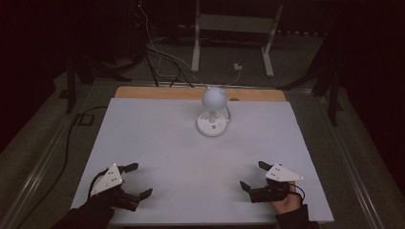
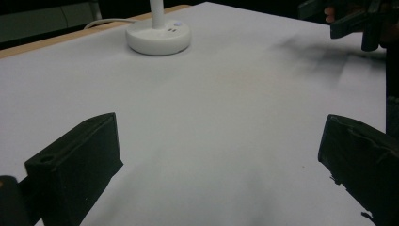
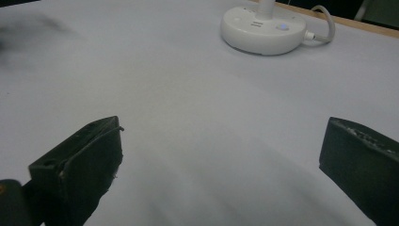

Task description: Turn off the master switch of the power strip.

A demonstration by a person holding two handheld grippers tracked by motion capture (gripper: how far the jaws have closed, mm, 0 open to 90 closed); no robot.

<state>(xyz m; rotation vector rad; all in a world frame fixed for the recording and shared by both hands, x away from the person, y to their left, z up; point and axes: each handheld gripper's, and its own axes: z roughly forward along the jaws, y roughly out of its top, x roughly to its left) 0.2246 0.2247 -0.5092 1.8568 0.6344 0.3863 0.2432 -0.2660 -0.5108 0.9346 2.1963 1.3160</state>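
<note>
A small white desk lamp (image 1: 212,112) with a round base and a bulb-shaped head stands at the back middle of the white table (image 1: 191,157). Its base (image 2: 158,37) lies far ahead in the left gripper view. In the right gripper view the base (image 3: 263,29) has a lit button. My left gripper (image 1: 142,179) rests near the front left edge, jaws open, nothing between them (image 2: 221,141). My right gripper (image 1: 252,175) sits near the front right edge, also open and holding nothing (image 3: 221,146). Both point toward the table's middle.
A wooden strip (image 1: 157,92) runs along the table's far edge. The lamp's white cable (image 3: 324,23) loops off behind its base. Beyond the table are floor cables (image 1: 157,52) and a white stand's legs (image 1: 196,47). The right gripper (image 2: 348,19) appears far off in the left gripper view.
</note>
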